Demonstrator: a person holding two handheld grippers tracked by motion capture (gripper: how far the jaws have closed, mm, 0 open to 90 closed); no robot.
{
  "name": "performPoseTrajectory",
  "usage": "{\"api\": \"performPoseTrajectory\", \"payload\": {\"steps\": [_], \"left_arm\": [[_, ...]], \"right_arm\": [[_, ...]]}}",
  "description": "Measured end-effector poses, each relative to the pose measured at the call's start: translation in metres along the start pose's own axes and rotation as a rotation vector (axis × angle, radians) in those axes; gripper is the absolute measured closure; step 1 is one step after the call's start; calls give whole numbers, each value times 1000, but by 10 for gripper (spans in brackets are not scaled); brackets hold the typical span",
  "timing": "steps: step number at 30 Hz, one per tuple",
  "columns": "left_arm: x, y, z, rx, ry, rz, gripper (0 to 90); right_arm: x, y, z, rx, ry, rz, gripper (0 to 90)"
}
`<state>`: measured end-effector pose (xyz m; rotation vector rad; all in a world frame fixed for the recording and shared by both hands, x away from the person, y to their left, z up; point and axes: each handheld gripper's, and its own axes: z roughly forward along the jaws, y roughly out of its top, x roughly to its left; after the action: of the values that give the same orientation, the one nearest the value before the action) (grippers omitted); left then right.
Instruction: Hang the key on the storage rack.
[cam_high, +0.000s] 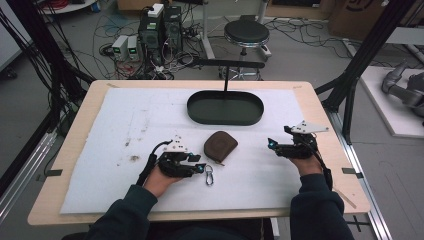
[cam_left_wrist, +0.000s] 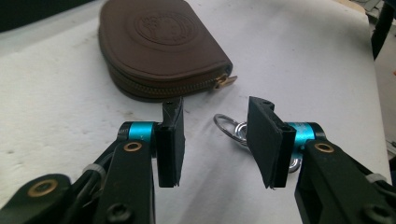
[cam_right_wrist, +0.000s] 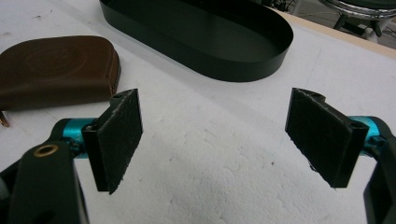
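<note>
A metal clip (cam_high: 209, 175) lies on the white surface (cam_high: 100, 150), just near of a brown zipped pouch (cam_high: 220, 146), and we see our left hand-held gripper (cam_high: 200, 169) lowered right beside it. In the left gripper view the clip's ring (cam_left_wrist: 229, 128) shows in the gap between the two pads (cam_left_wrist: 170, 140), partly behind the right-hand pad; the jaws stand partly apart with neither pad pressing on it, so we hold nothing there. The pouch's brass zip pull (cam_left_wrist: 225, 81) points toward the clip. To the right, well apart from the pouch, our right hand-held gripper (cam_high: 272, 145) hovers with its jaws spread wide and bare foam between them. At the far side of the surface sits a dark oval tray (cam_high: 225, 120), near the pouch.
</note>
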<state>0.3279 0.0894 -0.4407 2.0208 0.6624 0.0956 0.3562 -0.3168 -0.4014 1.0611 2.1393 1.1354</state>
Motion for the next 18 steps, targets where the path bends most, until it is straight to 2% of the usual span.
{"api": "performPoseTrajectory", "payload": {"steps": [6,7,8,10,12,16,18], "left_arm": [[-3,0,13,52,-14,-33,582],[-5,0,17,83,-15,-33,614],[-6,-1,18,89,-19,-34,626],[-8,0,19,95,-34,-30,668],[-9,-1,20,106,-30,-12,701],[-9,-1,19,104,-40,-16,724],[-9,-1,20,98,-38,-13,767]], "right_arm": [[0,0,0,-6,7,0,191],[0,0,0,-5,5,2,192],[0,0,0,-5,4,1,191],[0,0,-1,-3,3,3,192],[-1,0,-2,-6,1,1,191],[-1,-1,-2,-4,-3,2,192],[-1,-1,-2,-4,-7,2,191]]}}
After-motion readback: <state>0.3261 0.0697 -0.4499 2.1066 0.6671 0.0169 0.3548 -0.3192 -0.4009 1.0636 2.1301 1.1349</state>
